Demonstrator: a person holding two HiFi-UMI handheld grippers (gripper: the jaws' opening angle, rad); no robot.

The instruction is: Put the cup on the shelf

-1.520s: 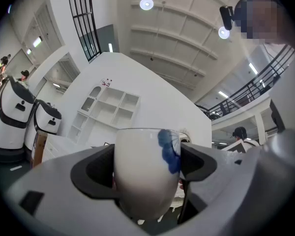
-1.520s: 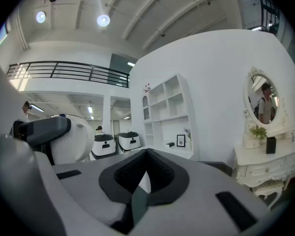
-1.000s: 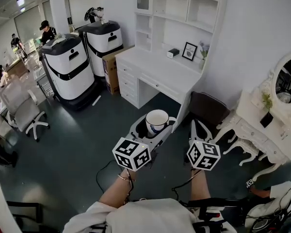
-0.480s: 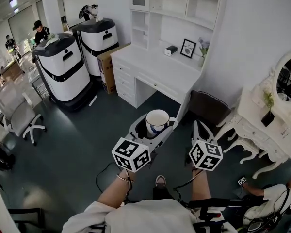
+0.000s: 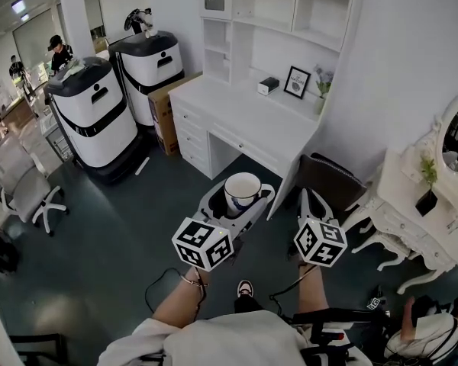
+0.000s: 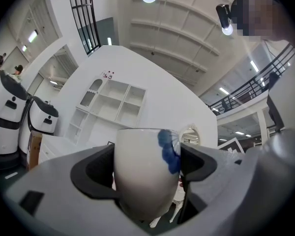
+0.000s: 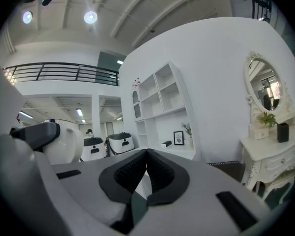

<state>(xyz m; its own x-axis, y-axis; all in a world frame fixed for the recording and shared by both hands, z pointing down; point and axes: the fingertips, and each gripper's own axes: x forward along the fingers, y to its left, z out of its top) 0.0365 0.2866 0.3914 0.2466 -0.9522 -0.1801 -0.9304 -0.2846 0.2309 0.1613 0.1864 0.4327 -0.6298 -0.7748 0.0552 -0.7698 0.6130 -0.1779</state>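
Observation:
A white cup [image 5: 242, 191] with a blue mark and a handle stands upright between the jaws of my left gripper [image 5: 237, 202], which is shut on it. In the left gripper view the cup [image 6: 144, 171] fills the middle, the blue mark on its right side. My right gripper [image 5: 311, 202] is held beside it on the right, shut with nothing in it; its dark pads [image 7: 157, 170] meet. Ahead stands the white desk [image 5: 237, 113] with the open shelf unit [image 5: 286, 10] above it, also visible in the right gripper view as the shelf unit [image 7: 160, 107].
On the desk are a small black box [image 5: 267, 85], a framed picture [image 5: 296, 82] and a small plant [image 5: 321, 90]. A dark chair [image 5: 332, 180] stands by the desk's right end. Two large white machines [image 5: 88, 109] are at the left; a white dressing table with mirror [image 5: 424, 204] at the right.
The view has shifted toward the desk, which now sits a little lower and closer. Both grippers keep their hold and spacing; the cup stays in the left gripper.

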